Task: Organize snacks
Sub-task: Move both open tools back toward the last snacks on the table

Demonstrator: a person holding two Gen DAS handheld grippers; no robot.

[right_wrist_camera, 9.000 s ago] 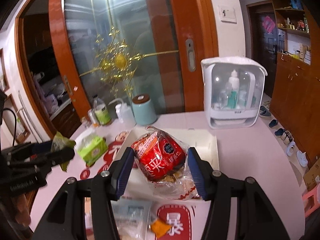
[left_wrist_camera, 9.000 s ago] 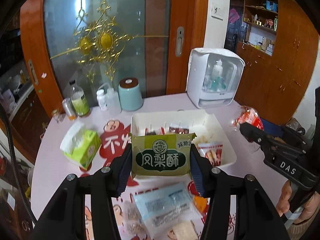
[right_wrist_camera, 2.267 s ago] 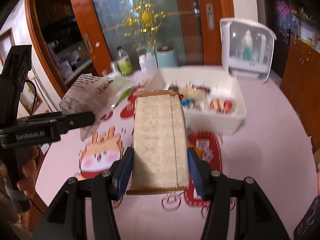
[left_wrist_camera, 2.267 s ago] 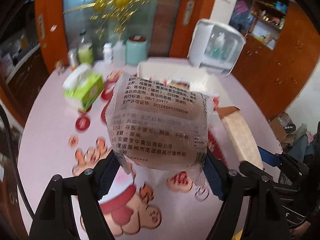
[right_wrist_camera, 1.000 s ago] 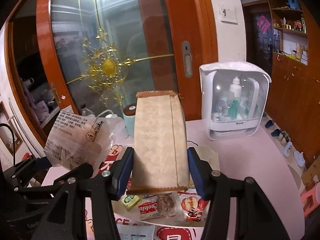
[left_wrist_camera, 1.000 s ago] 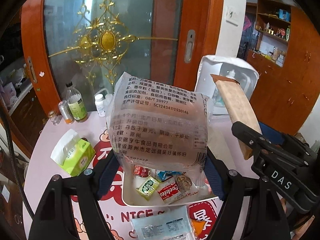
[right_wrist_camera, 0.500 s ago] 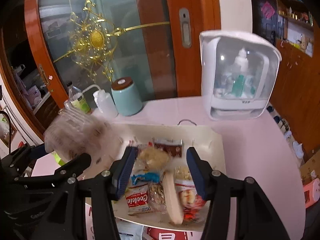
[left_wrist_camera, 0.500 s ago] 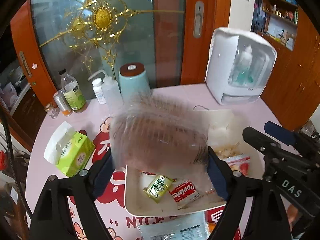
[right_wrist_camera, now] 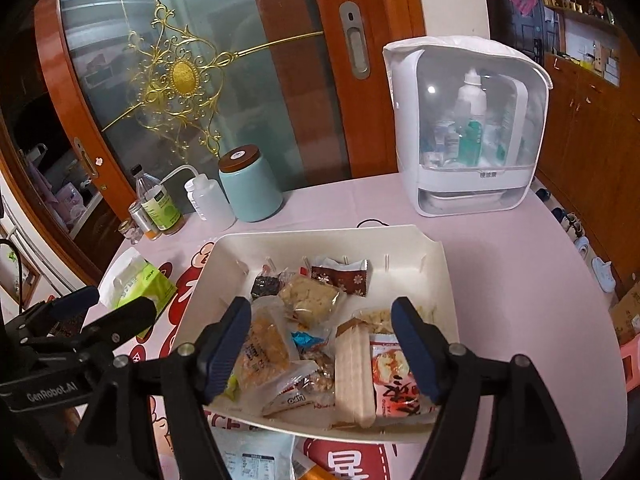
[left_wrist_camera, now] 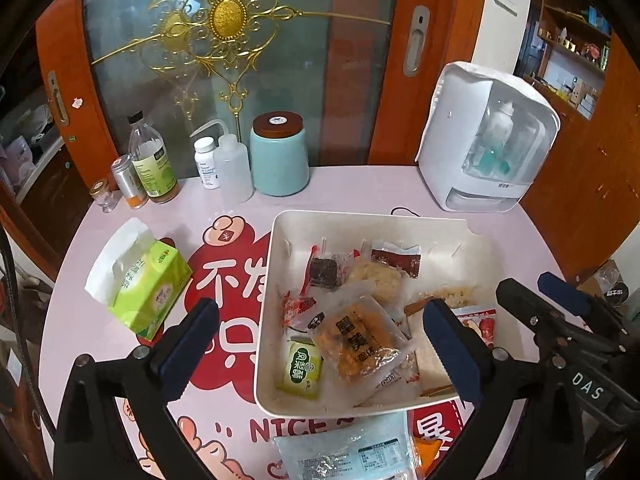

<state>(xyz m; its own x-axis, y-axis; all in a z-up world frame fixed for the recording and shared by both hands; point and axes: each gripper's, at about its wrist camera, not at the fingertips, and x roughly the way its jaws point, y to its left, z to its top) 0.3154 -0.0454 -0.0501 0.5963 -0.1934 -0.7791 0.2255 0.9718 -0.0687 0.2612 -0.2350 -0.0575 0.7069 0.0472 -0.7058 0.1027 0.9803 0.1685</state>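
Note:
A white bin [left_wrist_camera: 360, 220] [right_wrist_camera: 400, 240] on the pink table holds several snack packets. The clear bag of orange pastry [left_wrist_camera: 356, 340] [right_wrist_camera: 262, 346] lies in it, next to a green packet [left_wrist_camera: 302, 368]. The long beige cracker pack [right_wrist_camera: 352, 372] lies in the bin beside a red packet [right_wrist_camera: 394, 378]. My left gripper [left_wrist_camera: 320, 344] is open and empty above the bin's front. My right gripper [right_wrist_camera: 324, 344] is open and empty above the bin. A clear blue-printed bag [left_wrist_camera: 348, 452] [right_wrist_camera: 256, 460] lies on the table in front of the bin.
A green tissue pack [left_wrist_camera: 148, 284] [right_wrist_camera: 138, 280] lies left of the bin. Bottles [left_wrist_camera: 154, 164], a squeeze bottle [left_wrist_camera: 232, 168] and a teal canister [left_wrist_camera: 278, 156] [right_wrist_camera: 250, 184] stand at the back. A white cabinet [left_wrist_camera: 488, 140] [right_wrist_camera: 464, 132] stands back right.
Both grippers have opened over the bin. The clear pastry bag dropped from the left gripper and the cracker pack from the right; both now lie in the bin.

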